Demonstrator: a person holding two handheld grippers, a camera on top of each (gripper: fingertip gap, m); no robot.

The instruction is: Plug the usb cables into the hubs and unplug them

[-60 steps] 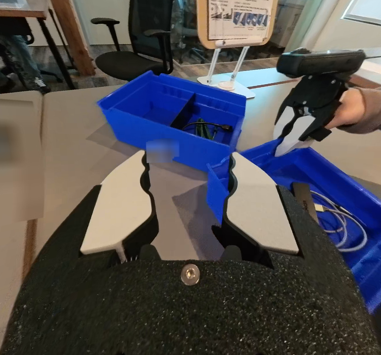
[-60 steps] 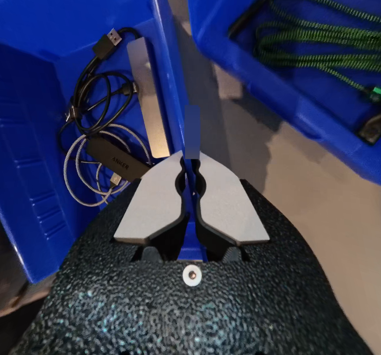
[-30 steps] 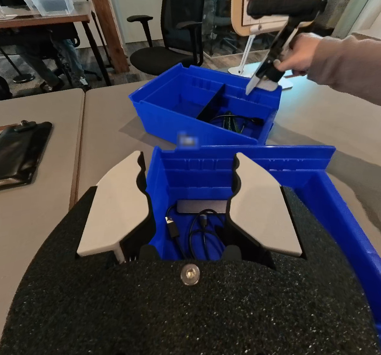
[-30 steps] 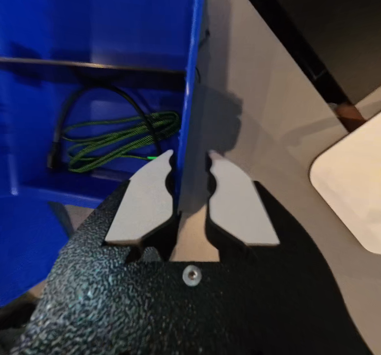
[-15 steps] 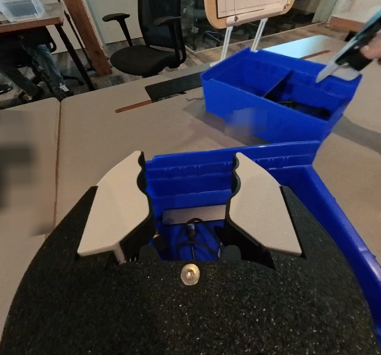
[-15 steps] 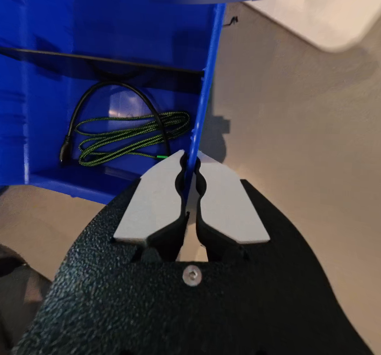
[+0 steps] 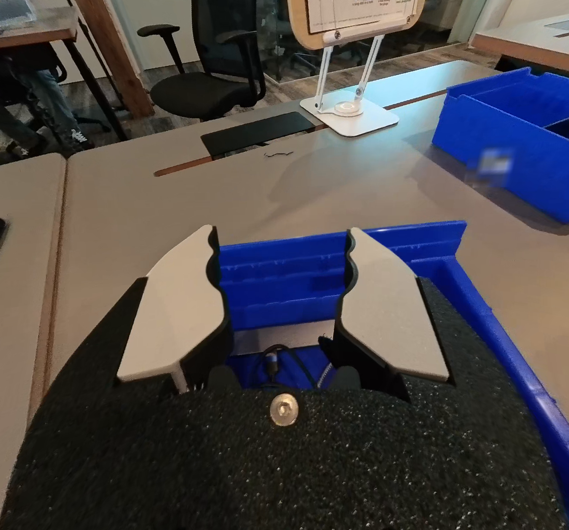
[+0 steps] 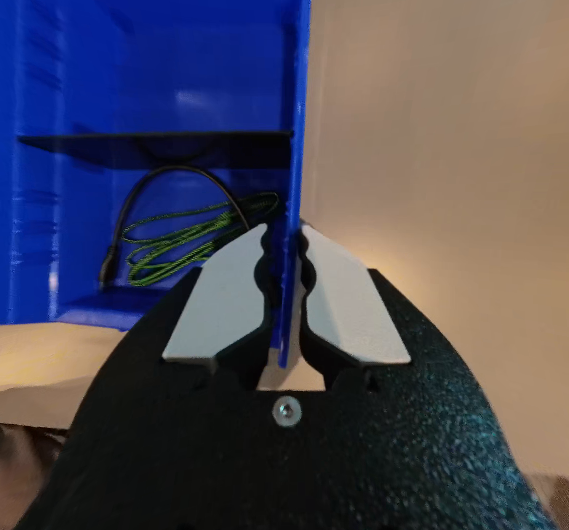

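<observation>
My left gripper [image 7: 280, 233] is open and hangs over the near blue bin [image 7: 462, 293]. Between its fingers a grey hub [image 7: 277, 337] and a black cable plug [image 7: 272, 362] lie on the bin floor. My right gripper [image 8: 284, 228] is shut on the side wall [image 8: 295, 145] of the second blue bin, which also shows at the right of the left wrist view [image 7: 505, 133]. In that bin's near compartment lie a green braided cable [image 8: 197, 238] and a black cable [image 8: 138, 194], before a black divider [image 8: 154, 145].
A sign board on a white stand [image 7: 351, 114] and a black pad [image 7: 258, 136] sit at the grey table's [image 7: 184, 207] far edge. An office chair [image 7: 209, 90] stands beyond it. A second table surface adjoins at the left [image 7: 27, 207].
The right gripper left the near bin's wall, closed on the second bin's wall and moved that bin to the right. The left gripper stayed open and came over the near bin.
</observation>
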